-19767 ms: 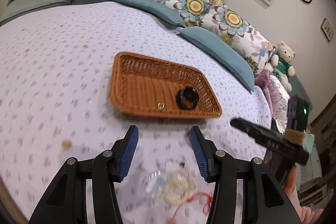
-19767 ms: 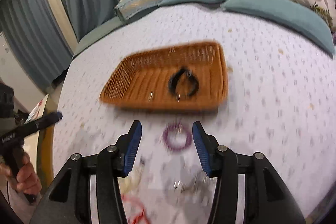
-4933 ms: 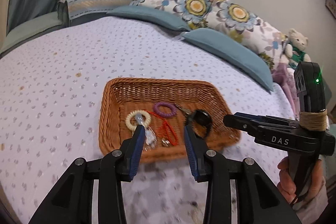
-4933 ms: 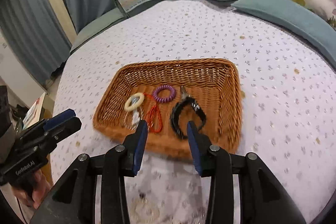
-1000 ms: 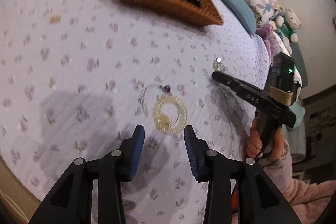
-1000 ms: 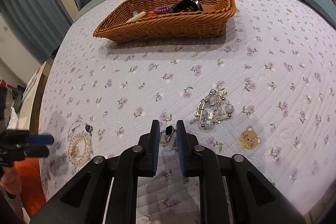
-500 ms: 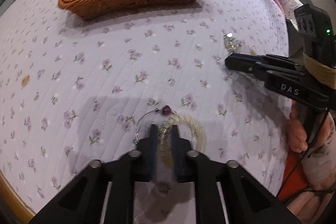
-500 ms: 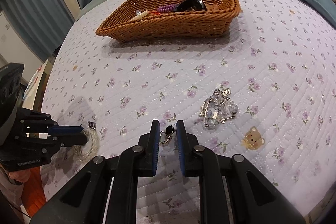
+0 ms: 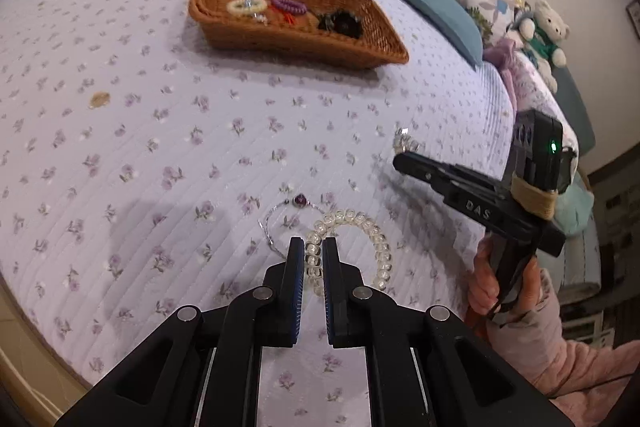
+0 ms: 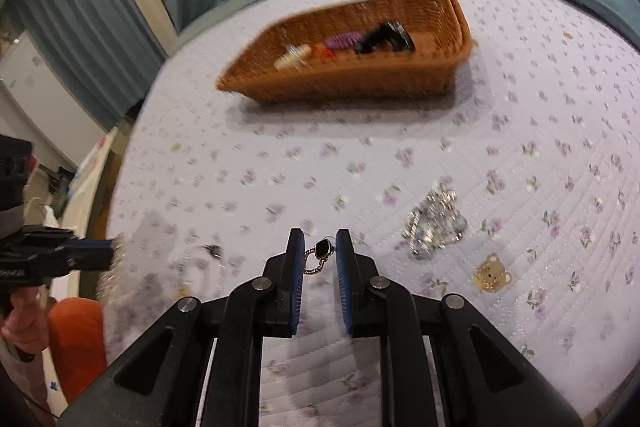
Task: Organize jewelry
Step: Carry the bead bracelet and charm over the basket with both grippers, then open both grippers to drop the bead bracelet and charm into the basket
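A second ago your left gripper stood open above the clear bead bracelet; it is now clenched on the near arc of that bracelet, whose far side hangs free over the quilt. The bracelet is a ring of glossy, translucent barrel-shaped beads. Just beyond it lies a thin silver chain with a small dark purple stone, still on the quilt where it was. Your right gripper is unchanged: jaws narrow, with a small black-stone pendant on a fine silver link chain between them; you cannot tell from this view whether the pads actually press it. To its right rests a tangled cluster of silver and crystal pieces, glittering and irregular. The wicker basket, brown, rectangular and tightly woven, sits well apart at the far side of the bed and has not moved. Inside it are a cream coil ring, a purple coil ring, a red cord and a black band. The quilt is pale lilac, stitched in fine curved lines, printed with small purple flowers.
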`<state>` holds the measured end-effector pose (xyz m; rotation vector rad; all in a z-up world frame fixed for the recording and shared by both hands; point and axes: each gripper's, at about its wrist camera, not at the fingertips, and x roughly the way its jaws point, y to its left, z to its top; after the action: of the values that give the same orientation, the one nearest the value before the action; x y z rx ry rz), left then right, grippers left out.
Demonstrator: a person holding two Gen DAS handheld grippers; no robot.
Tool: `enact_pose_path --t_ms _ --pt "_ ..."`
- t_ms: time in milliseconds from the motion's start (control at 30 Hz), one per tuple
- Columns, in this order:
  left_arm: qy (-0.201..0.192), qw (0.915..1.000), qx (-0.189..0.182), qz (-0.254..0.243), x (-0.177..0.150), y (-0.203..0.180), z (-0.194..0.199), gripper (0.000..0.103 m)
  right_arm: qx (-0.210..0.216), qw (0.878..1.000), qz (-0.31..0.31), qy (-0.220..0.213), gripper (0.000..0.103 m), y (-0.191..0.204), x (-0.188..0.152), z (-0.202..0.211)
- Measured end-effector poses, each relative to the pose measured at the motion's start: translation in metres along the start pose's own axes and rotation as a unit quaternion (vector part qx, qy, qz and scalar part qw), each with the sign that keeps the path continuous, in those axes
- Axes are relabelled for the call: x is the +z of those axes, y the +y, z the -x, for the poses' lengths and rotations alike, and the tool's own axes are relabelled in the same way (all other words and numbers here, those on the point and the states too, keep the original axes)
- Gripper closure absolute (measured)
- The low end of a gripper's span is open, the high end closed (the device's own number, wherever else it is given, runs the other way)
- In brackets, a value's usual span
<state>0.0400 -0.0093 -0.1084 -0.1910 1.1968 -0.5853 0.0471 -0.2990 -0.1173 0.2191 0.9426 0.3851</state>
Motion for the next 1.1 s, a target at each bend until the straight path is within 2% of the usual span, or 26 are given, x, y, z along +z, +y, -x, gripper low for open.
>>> enact_pose_path --t_ms 267,467,600,767,933,1100 --pt "-0.057 0.9979 -0.003 -0.03 0.043 -0.025 0.014 0.094 -0.009 0.998 0.037 -0.056 0.084 0.016 0.032 0.036" --pt "-0.099 0.9942 0.006 -0.041 0.106 -0.036 0.008 0.094 -0.042 0.994 0.049 -0.087 0.084 0.008 0.093 0.041" --pt "-0.126 0.9908 0.03 -0.039 0.152 -0.03 -0.005 0.094 -0.059 0.993 0.037 -0.1 0.084 -0.007 0.14 0.022" --pt "-0.126 0.9882 0.085 -0.023 0.201 -0.008 -0.044 0.094 -0.042 0.995 0.004 -0.085 0.084 -0.027 0.182 -0.021" --pt "-0.121 0.9887 0.088 -0.006 0.223 0.017 -0.078 0.094 -0.029 0.999 -0.014 -0.039 0.084 -0.034 0.21 -0.078" --pt "-0.111 0.9899 0.088 -0.005 0.224 0.03 -0.1 0.094 -0.035 0.999 -0.019 0.007 0.084 -0.033 0.218 -0.129"
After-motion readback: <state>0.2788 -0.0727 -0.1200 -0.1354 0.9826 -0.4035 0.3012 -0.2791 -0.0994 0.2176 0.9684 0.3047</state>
